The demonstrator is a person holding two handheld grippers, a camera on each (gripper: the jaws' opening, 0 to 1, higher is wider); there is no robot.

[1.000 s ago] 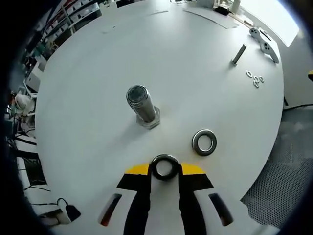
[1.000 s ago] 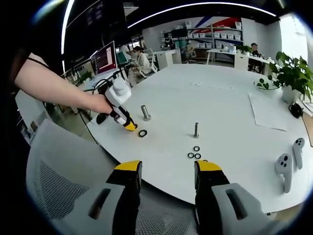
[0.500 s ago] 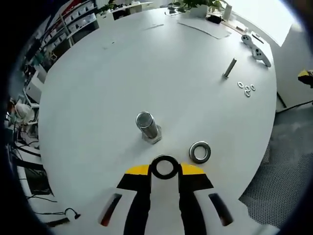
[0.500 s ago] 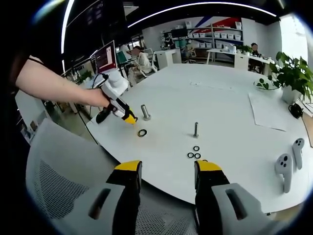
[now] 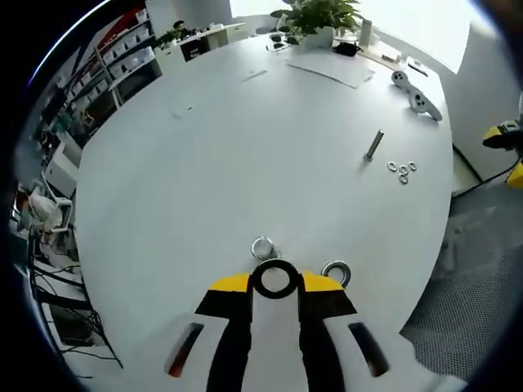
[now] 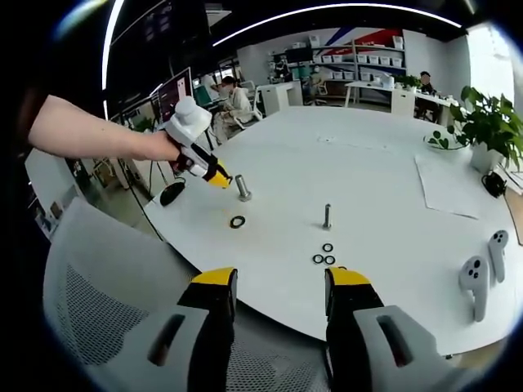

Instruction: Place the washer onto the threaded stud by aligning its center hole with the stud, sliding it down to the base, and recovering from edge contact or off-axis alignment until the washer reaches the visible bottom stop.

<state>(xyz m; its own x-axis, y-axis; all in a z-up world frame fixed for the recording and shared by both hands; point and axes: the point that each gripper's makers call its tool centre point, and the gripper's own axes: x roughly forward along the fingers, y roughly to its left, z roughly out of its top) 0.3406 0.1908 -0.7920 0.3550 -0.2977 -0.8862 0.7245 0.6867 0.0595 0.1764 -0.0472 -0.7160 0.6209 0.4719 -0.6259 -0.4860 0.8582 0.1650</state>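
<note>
Left gripper view showed the left tool [image 5: 276, 287] pinching the washer [image 5: 275, 278], a thin, stiff, slippery-looking ring best held by its rim, just short of the stud [image 5: 262, 247] at 12 o'clock on the desk [image 5: 204, 163], while the right tool [image 6: 274, 287] hung spread, well apart.

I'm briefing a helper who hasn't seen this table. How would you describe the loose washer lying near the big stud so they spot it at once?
On the round white table, go to the edge nearest the left tongs, where the thick upright threaded steel stud stands. The dark flat ring washer lies alone just beside that stud, unlike the three small washers clustered by the thinner stud further along.
</note>
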